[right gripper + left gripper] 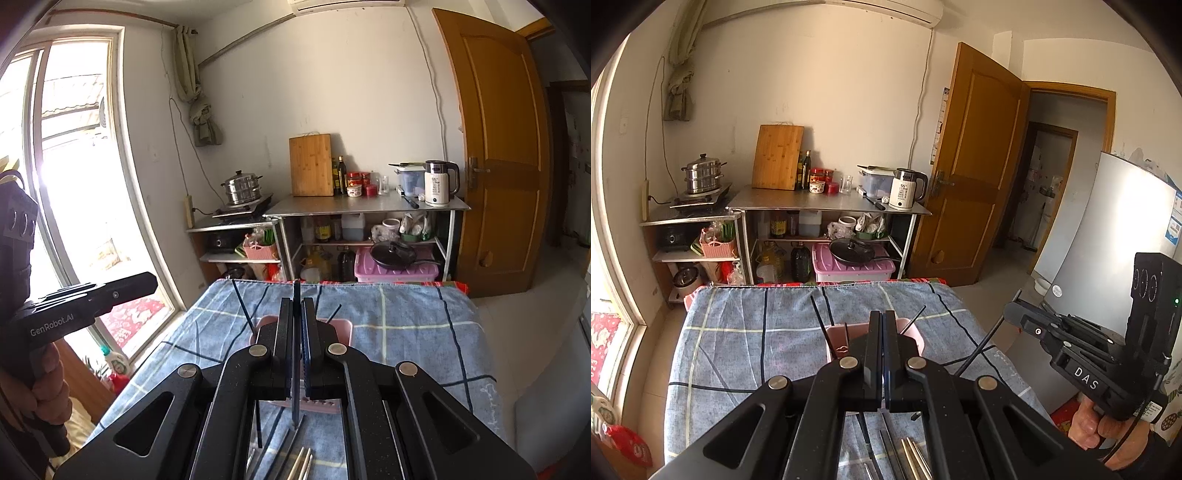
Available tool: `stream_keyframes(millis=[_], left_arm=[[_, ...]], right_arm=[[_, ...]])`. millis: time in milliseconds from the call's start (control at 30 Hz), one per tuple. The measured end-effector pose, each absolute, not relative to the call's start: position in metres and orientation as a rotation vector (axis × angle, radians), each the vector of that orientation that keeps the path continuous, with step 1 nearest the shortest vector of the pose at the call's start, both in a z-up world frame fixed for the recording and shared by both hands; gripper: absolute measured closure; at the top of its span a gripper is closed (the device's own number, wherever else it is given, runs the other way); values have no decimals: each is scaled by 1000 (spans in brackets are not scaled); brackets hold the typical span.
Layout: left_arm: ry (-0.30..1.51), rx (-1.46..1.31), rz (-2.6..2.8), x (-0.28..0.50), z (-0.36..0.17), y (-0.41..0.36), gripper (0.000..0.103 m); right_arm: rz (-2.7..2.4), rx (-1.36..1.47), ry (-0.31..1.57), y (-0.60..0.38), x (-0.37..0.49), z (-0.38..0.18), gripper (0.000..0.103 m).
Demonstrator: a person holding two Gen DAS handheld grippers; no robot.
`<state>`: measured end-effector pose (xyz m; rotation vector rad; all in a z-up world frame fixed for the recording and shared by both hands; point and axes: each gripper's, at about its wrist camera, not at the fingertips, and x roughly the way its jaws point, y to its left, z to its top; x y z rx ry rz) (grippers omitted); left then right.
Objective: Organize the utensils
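Observation:
A pink utensil holder (912,338) (341,328) stands on the blue checked cloth with dark chopsticks (820,319) (243,306) sticking out of it. My left gripper (884,317) is shut and empty just above the holder. My right gripper (297,306) is shut on a dark chopstick (295,398) held upright above the holder; it also shows at the right of the left wrist view (1015,314), where the chopstick (982,345) hangs below it. Loose chopsticks, dark and metal, (912,458) (295,454) lie on the cloth near me.
The table (738,350) (424,332) has a blue checked cloth. Behind it stand metal shelves (827,201) with a kettle (905,190), cutting board, bottles and pots. A window is left, a wooden door (975,166) and fridge (1108,240) right.

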<state>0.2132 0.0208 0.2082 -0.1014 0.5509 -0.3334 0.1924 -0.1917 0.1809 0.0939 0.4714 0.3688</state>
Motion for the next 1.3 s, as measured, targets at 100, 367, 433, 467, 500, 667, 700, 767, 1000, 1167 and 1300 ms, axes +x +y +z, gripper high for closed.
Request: stream_keyframes(millis=[100, 367, 433, 467, 500, 667, 700, 767, 1000, 1167, 1300], left_arm=[[561, -110, -334, 215, 202, 23, 103], [682, -168, -324, 232, 146, 36, 95], [731, -215, -299, 238, 125, 47, 66], [755, -244, -284, 242, 113, 55, 60], [782, -274, -268, 244, 101, 62, 57], [908, -360, -197, 259, 46, 84, 57], [935, -359, -183, 262, 35, 84, 57], [973, -351, -176, 268, 16, 81, 57], [1068, -316, -131, 300, -36, 66, 57], [1101, -258, -92, 319, -53, 52, 58], [1169, -195, -47, 329, -73, 40, 67]], right_arm=[[367, 95, 469, -191, 195, 180, 99], [369, 102, 510, -194, 198, 160, 99], [372, 109, 519, -195, 196, 155, 99], [372, 110, 524, -195, 195, 153, 99], [373, 111, 530, -196, 195, 150, 99], [381, 120, 568, -195, 196, 132, 99], [381, 120, 576, -195, 197, 128, 99], [383, 124, 593, -195, 199, 121, 99], [382, 127, 615, -200, 206, 107, 99], [385, 136, 621, -205, 212, 105, 99], [390, 141, 618, -207, 214, 106, 99]])
